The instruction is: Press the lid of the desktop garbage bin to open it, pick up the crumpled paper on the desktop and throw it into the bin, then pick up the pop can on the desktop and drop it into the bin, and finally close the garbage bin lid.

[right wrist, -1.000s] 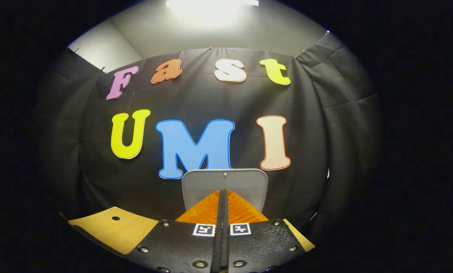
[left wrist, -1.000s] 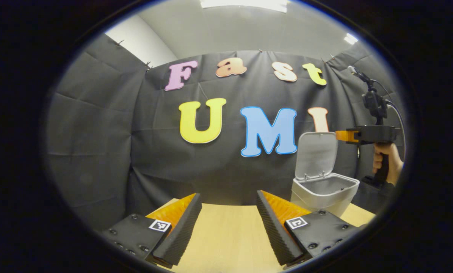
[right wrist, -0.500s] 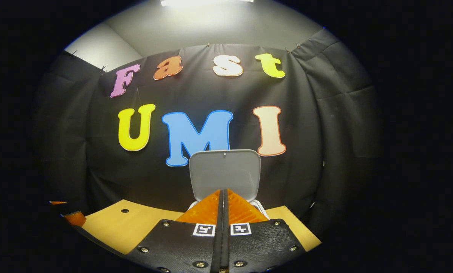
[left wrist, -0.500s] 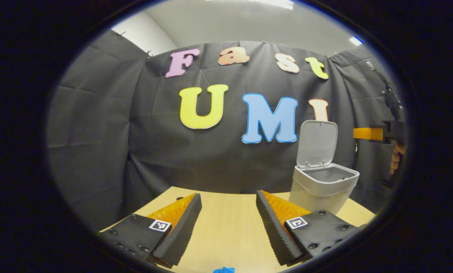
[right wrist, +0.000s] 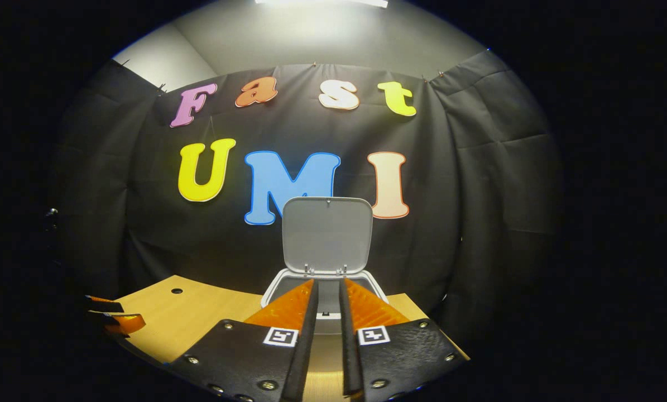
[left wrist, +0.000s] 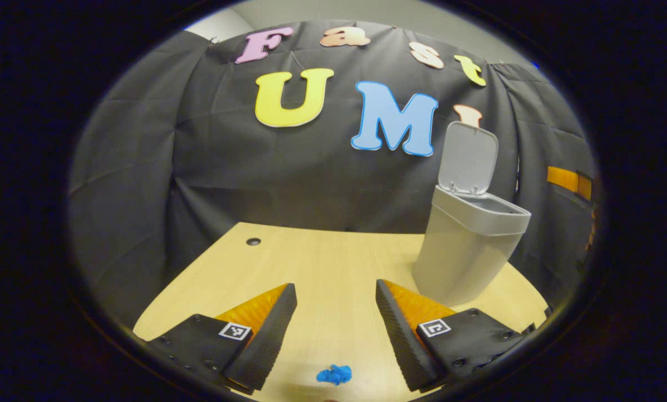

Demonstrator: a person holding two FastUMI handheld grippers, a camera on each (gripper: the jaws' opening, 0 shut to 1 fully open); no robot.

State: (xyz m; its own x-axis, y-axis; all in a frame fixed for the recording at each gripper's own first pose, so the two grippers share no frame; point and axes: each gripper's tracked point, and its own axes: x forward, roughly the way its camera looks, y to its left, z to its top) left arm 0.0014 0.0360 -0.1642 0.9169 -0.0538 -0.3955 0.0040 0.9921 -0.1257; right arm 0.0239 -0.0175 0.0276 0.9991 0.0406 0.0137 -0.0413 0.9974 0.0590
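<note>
The grey desktop bin (left wrist: 462, 251) stands on the right of the wooden table, its lid (left wrist: 470, 157) swung upright. A small blue crumpled paper (left wrist: 334, 374) lies on the table below and between my left gripper's fingers; the left gripper (left wrist: 334, 286) hovers over it, wide open and holding nothing. In the right gripper view the bin's rim (right wrist: 280, 279) and raised lid (right wrist: 327, 234) are straight ahead. My right gripper (right wrist: 327, 283) points at the bin's mouth with a narrow gap between its fingers and nothing in it. Its fingers (left wrist: 569, 178) also show at the far right of the left gripper view.
The wooden table (left wrist: 322, 262) has a round cable hole (left wrist: 253, 241) near its back left. Black cloth walls close in behind and beside the bin. My left gripper (right wrist: 113, 319) shows at the left edge of the right gripper view.
The left gripper has tipped downward, bringing the table and the blue paper into view. The right gripper has drawn back from the lid, and its fingers have parted slightly.
</note>
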